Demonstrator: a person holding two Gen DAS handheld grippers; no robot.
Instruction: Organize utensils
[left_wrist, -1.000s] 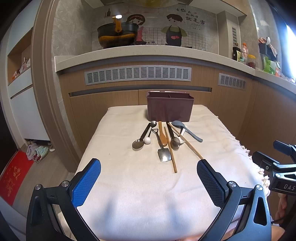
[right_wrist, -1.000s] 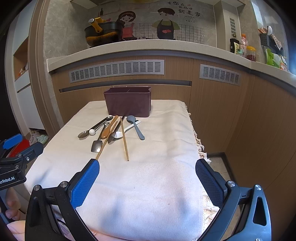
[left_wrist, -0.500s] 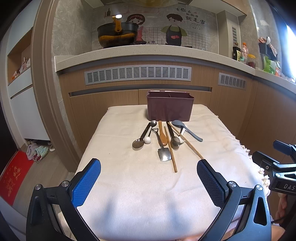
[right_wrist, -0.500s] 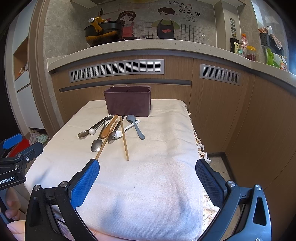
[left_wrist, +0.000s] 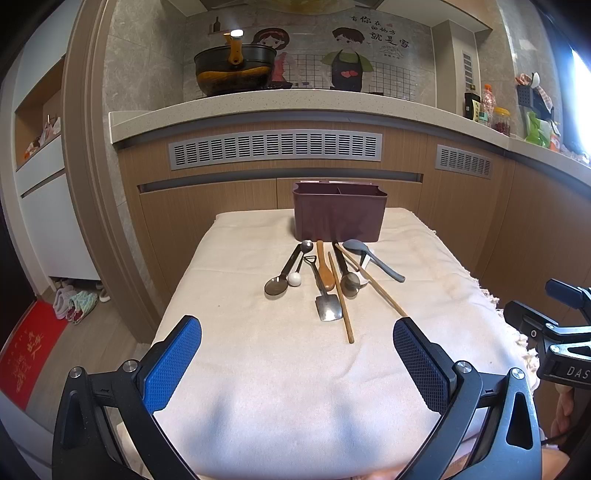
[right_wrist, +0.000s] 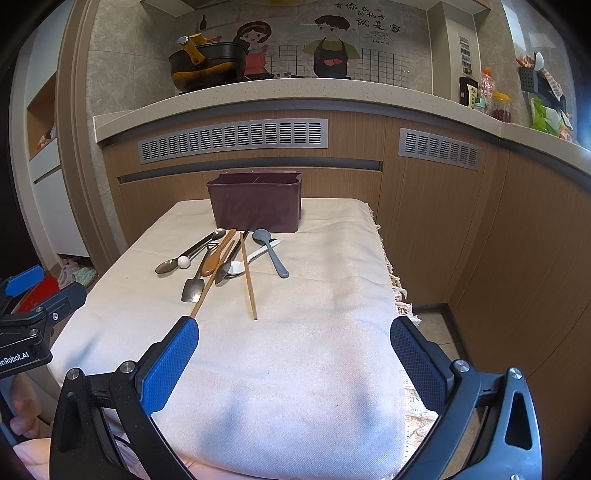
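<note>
A dark maroon divided utensil holder (left_wrist: 340, 214) (right_wrist: 256, 205) stands at the far end of a cloth-covered table (left_wrist: 295, 369) (right_wrist: 314, 332). In front of it lie several utensils: a metal spoon (left_wrist: 275, 286) (right_wrist: 166, 266), a small metal spatula (left_wrist: 328, 308) (right_wrist: 192, 288), a wooden spoon (left_wrist: 325, 269) (right_wrist: 216, 256), two wooden chopsticks (left_wrist: 341, 302) (right_wrist: 248, 275), a white spoon (right_wrist: 251, 260) and a grey spoon (left_wrist: 373, 258) (right_wrist: 271, 253). My left gripper (left_wrist: 297, 354) and right gripper (right_wrist: 294, 354) both hang open over the near table edge, holding nothing.
Behind the table runs a wooden cabinet front with vent grilles (left_wrist: 275, 149) under a stone counter (left_wrist: 295, 107) carrying a black pot (left_wrist: 234, 74). Jars and bags (right_wrist: 495, 103) sit at the counter's right. The table's fringed right edge (right_wrist: 397, 291) drops to the floor.
</note>
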